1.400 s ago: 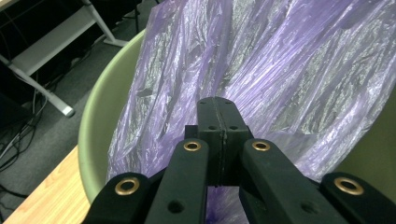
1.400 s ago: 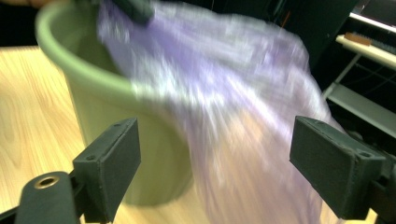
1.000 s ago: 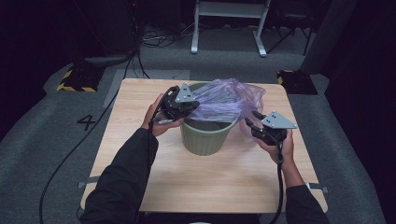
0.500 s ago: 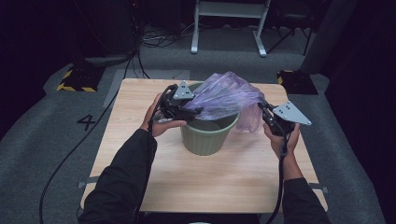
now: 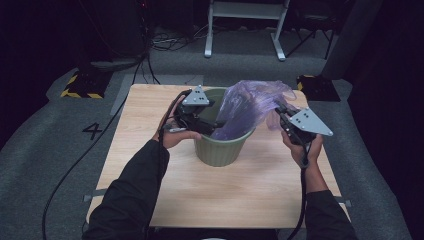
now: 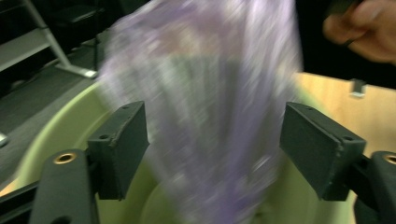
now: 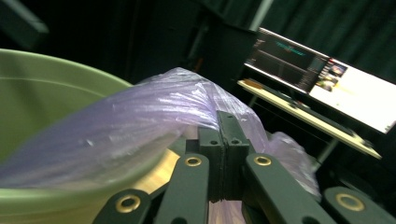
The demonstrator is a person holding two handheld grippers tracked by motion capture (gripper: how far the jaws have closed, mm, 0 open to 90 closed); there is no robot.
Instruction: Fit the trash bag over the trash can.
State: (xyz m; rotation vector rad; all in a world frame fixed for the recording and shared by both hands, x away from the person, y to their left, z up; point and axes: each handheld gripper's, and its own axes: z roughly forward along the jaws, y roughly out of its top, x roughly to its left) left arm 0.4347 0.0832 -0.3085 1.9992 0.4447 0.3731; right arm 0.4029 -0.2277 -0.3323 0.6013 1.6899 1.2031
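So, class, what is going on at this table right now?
A person is fitting a thin purple plastic bag into a green bin on a wooden table. The right tongs are shut on the bag's edge, holding it up beside the bin's right rim. The left tongs sit at the left rim, their jaws just opened wide, with the bag hanging between them but not pinched. The bag slopes down into the bin and is not yet spread over the rim.

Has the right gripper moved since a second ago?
Yes. In the high view the right gripper, shut on the purple bag, has gone toward the table's right edge, away from the green bin.
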